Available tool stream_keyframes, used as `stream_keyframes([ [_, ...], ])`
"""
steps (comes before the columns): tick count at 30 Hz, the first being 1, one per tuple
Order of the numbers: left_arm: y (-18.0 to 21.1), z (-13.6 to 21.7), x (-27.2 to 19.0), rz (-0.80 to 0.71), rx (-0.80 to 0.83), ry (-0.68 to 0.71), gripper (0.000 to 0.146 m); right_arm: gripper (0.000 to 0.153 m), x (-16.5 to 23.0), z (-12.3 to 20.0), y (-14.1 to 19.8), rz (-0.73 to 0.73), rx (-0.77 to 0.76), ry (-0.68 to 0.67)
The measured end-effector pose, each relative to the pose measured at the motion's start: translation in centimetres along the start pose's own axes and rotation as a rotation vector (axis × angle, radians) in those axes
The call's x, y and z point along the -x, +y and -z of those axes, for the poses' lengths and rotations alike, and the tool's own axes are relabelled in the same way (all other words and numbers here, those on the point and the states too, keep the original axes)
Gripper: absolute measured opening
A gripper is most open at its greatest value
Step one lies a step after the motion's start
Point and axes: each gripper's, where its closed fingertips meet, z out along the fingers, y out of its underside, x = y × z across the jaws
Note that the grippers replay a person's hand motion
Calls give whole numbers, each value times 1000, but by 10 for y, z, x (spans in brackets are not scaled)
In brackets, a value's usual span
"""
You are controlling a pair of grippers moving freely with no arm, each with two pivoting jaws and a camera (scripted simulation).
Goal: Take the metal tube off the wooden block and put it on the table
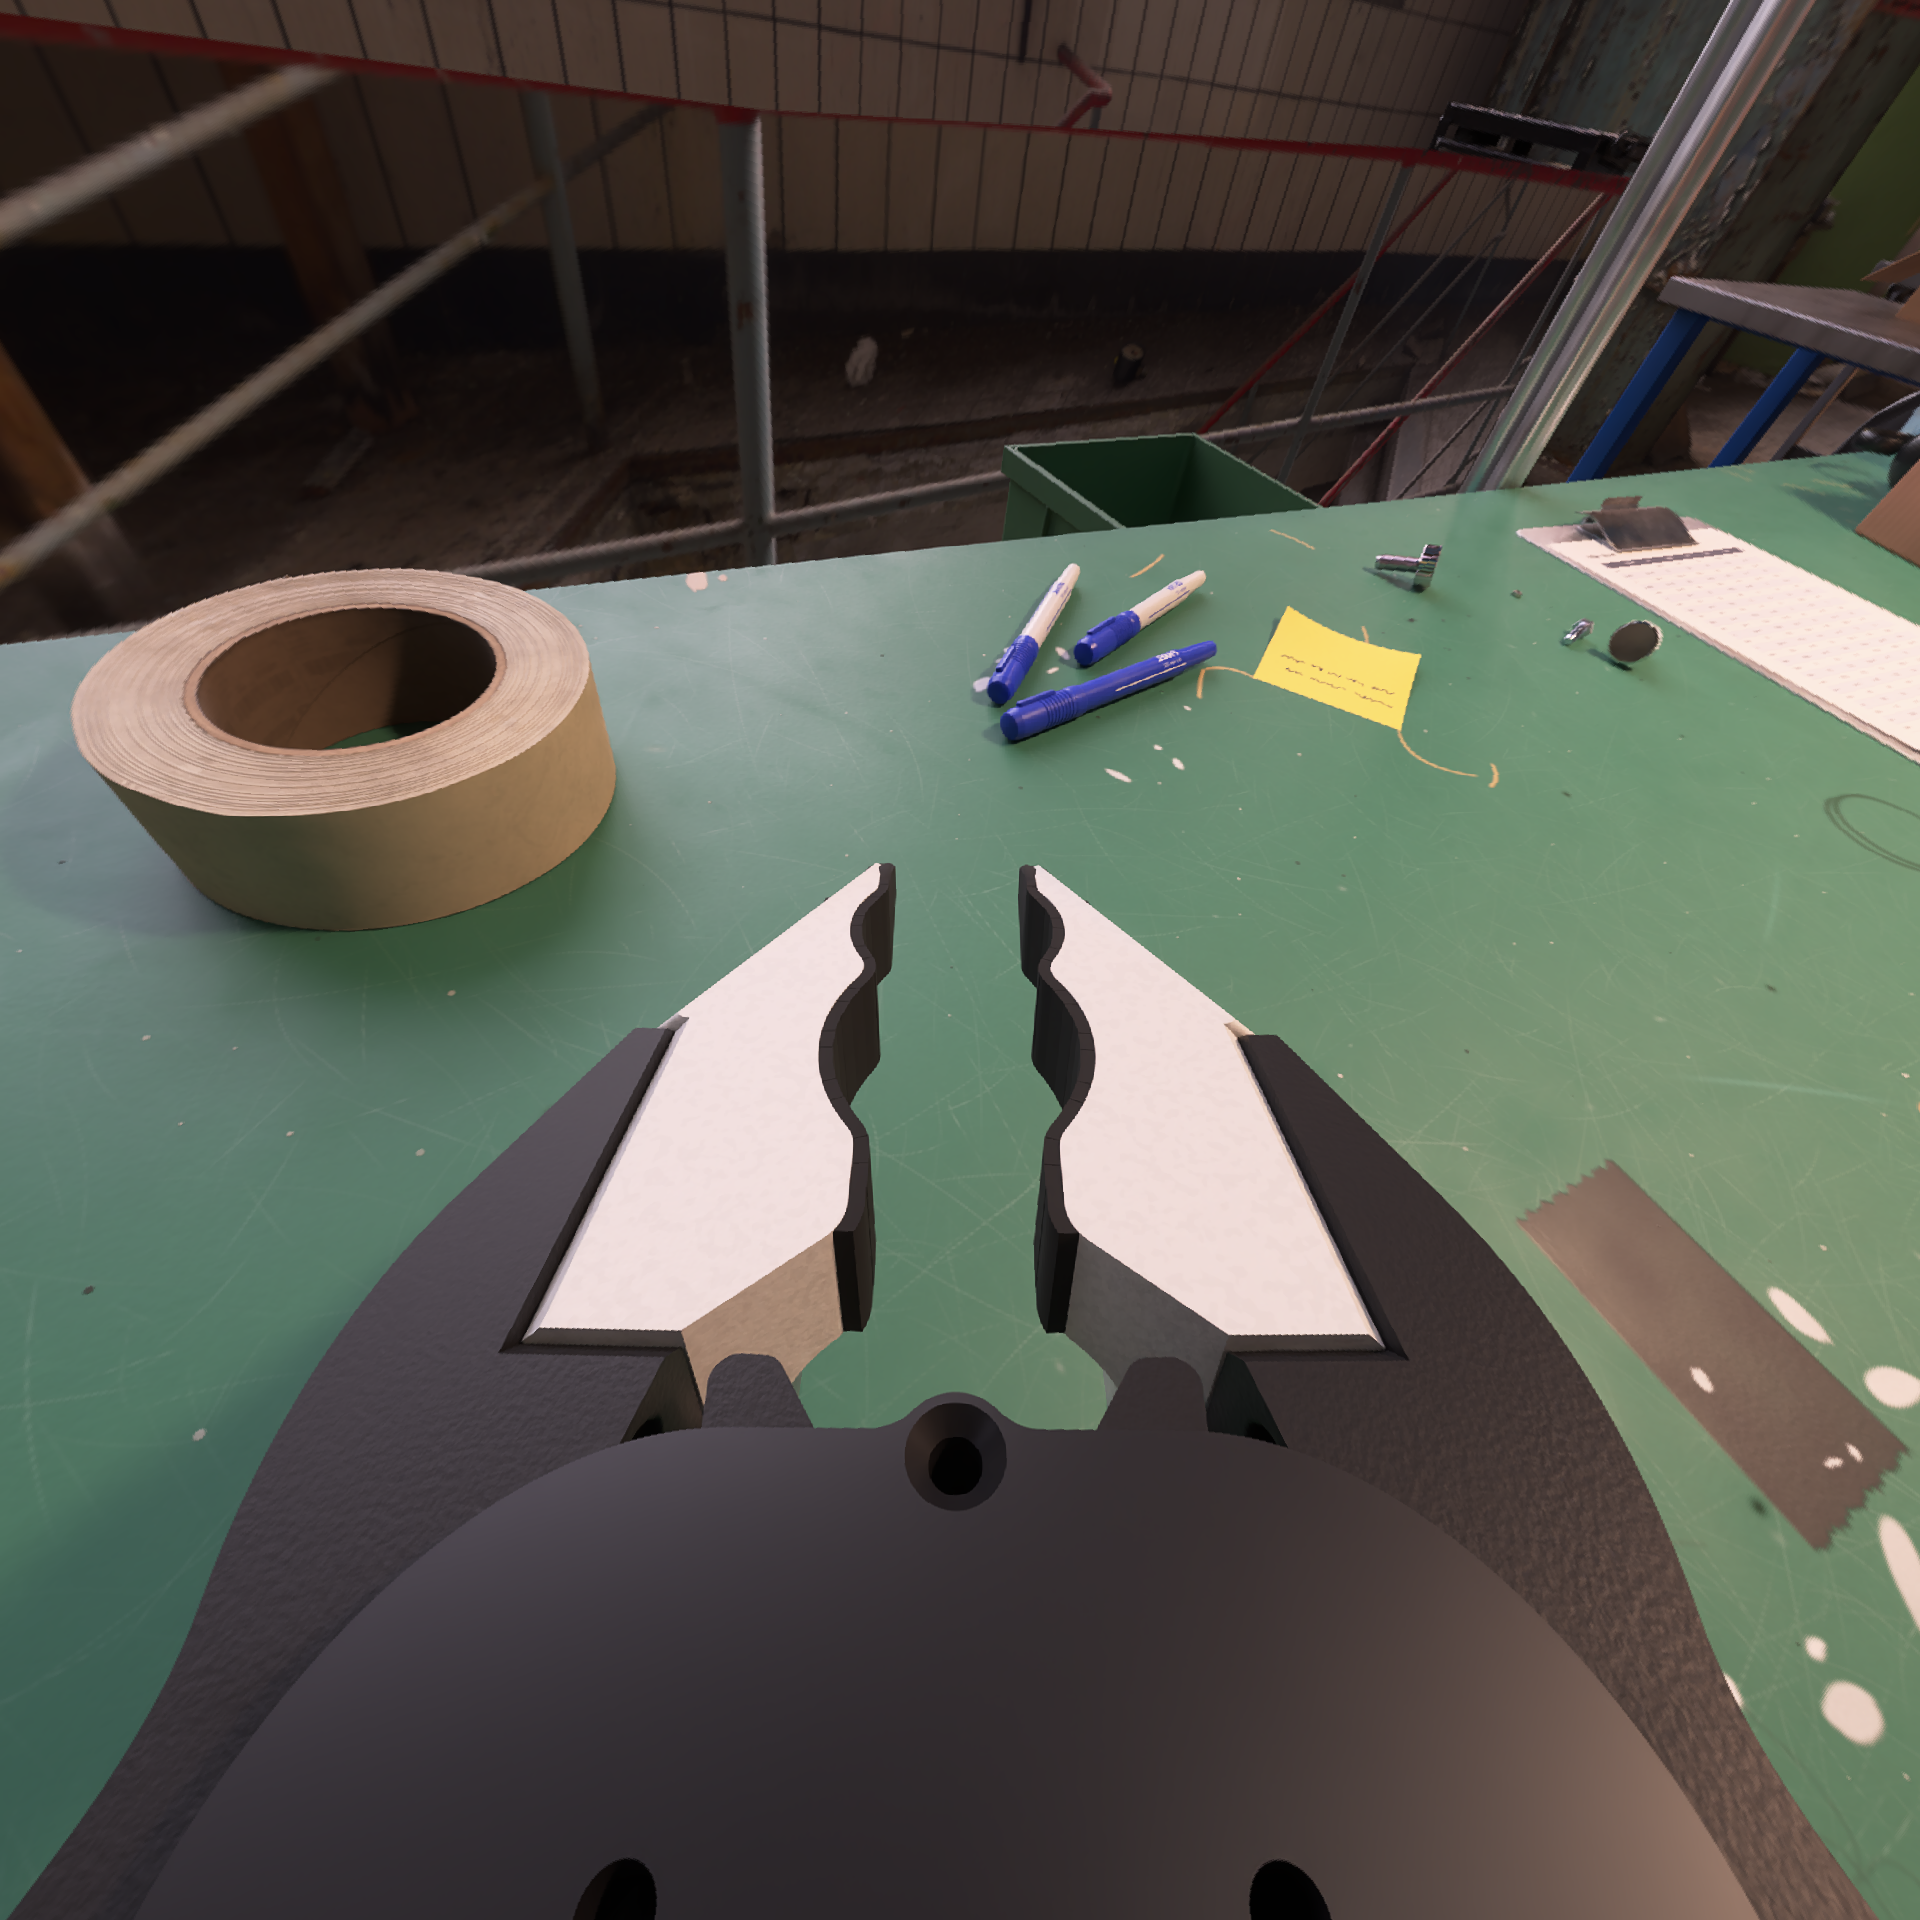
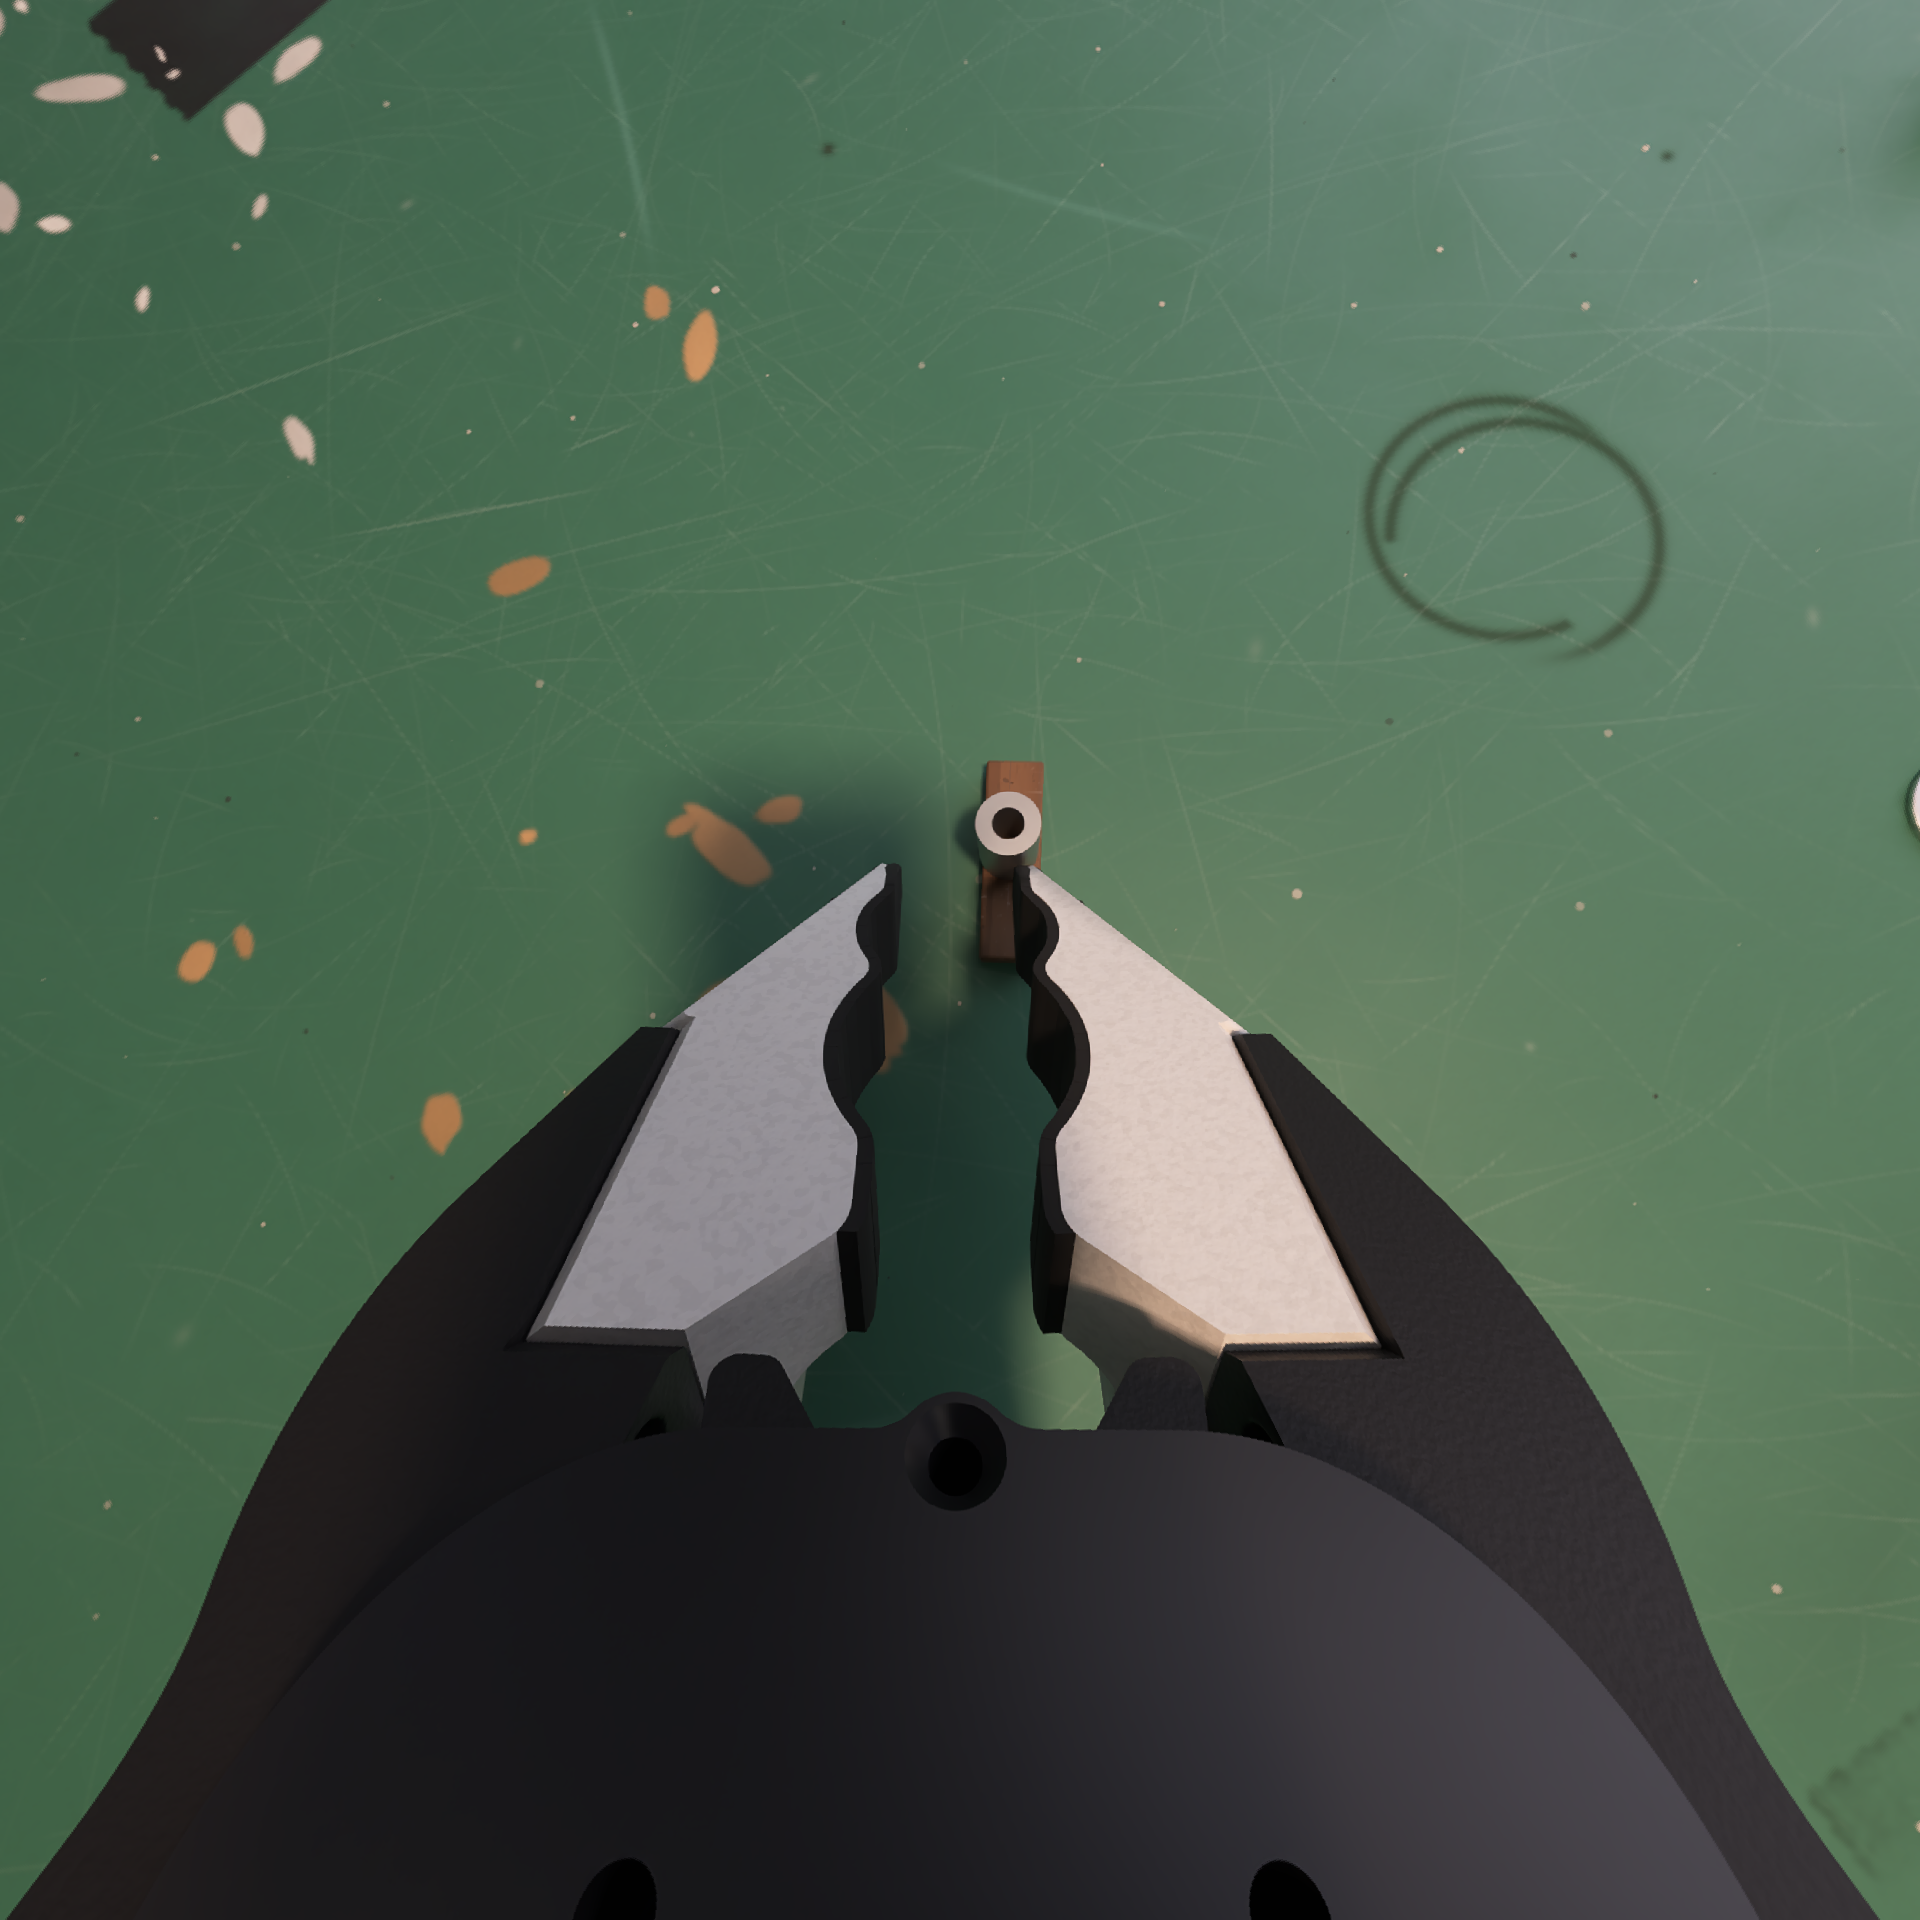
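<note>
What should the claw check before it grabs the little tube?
1. Tube on the block, standing on end: ok.
2. Right gripper open: ok.
3. Tube between the fingers: not ok; it sits past the tips, nearer the right finger.
4. Height above the table: cannot tell.
5. Bare table beside the block to set the tube down: ok.
6. Left gripper out of the way: ok; it is open and empty, over bare table near the tape roll.
</note>
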Motion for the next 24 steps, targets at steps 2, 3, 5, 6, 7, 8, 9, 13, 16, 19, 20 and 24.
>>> stream_keyframes([
  [2,0,0,2,-2,3,-7,23,19,-2,-1,-3,6,2,15],
  [3,0,1,2,0,2,-8,23,18,-4,-1,-4,8,1,29],
  [5,0,1,3,8,0,-10,23,16,-7,-2,-8,5,-6,44],
  [6,0,1,3,11,0,-10,23,15,-8,-3,-8,-2,-3,41],
  [7,0,2,4,12,-1,-9,23,14,-9,-4,-8,-8,8,42],
  [8,0,2,4,12,-1,-8,23,13,-10,-6,-8,-9,18,40],
  [9,-1,2,4,11,-1,-8,23,12,-10,-6,-8,-5,27,39],
  [13,-1,3,5,7,-1,-13,23,12,-20,-5,-3,26,83,89],
  [16,-1,4,6,10,-1,-16,23,12,-26,-2,-1,15,90,99],
  [19,-1,4,7,11,0,-19,23,12,-24,0,-2,14,89,96],
  [20,-1,4,7,10,2,-20,23,12,-24,0,-3,23,89,102],
  [24,-1,4,6,5,4,-21,23,12,-28,-4,-3,62,102,126],
])
